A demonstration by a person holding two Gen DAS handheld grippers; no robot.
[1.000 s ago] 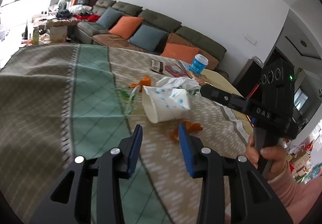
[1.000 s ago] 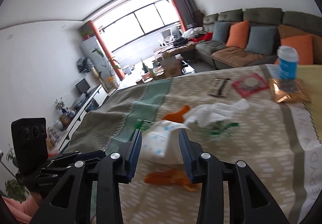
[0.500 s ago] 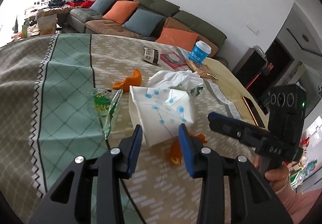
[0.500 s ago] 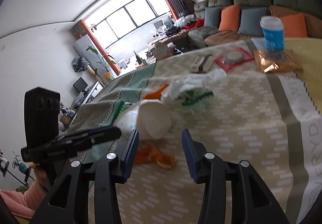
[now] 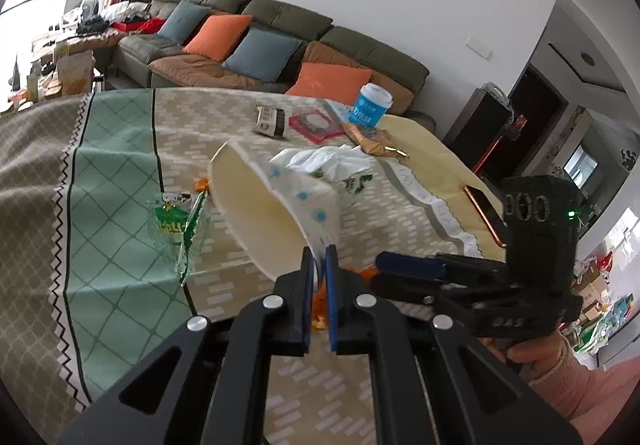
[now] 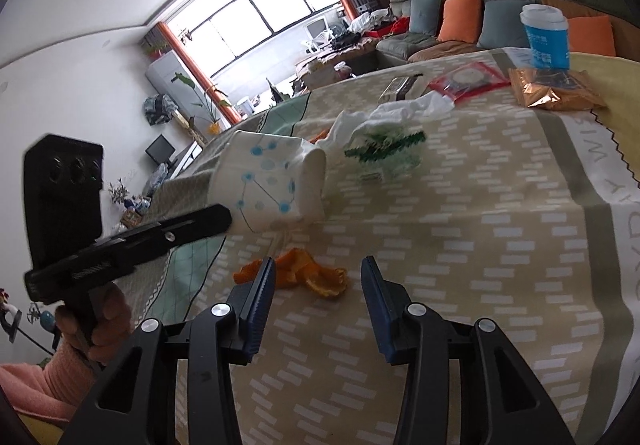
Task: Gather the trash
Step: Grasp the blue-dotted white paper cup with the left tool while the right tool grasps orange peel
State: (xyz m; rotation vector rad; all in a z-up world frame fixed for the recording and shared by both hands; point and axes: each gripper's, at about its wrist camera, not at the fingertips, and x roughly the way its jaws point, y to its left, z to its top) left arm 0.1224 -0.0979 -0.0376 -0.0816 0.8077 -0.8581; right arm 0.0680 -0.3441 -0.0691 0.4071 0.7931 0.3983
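Observation:
My left gripper (image 5: 318, 257) is shut on the rim of a white paper cup with blue dots (image 5: 272, 205), which it holds tilted above the tablecloth; the cup also shows in the right wrist view (image 6: 272, 185). My right gripper (image 6: 318, 285) is open, its fingers on either side of an orange peel (image 6: 296, 273) lying on the cloth. A crumpled white tissue (image 6: 396, 111), a green-printed clear wrapper (image 6: 384, 149) and a second clear green wrapper (image 5: 180, 221) lie nearby. A small orange scrap (image 5: 200, 185) sits behind the cup.
At the far end of the table stand a blue lidded cup (image 6: 546, 37), a gold snack bag (image 6: 556, 89), a red packet (image 6: 466, 79) and a small black-and-white box (image 5: 270, 121). A phone (image 5: 484, 209) lies near the right edge. A sofa (image 5: 260, 41) is behind.
My left gripper has closed on the paper cup's rim and lifted it. My right gripper has moved down toward the orange peel and stays open.

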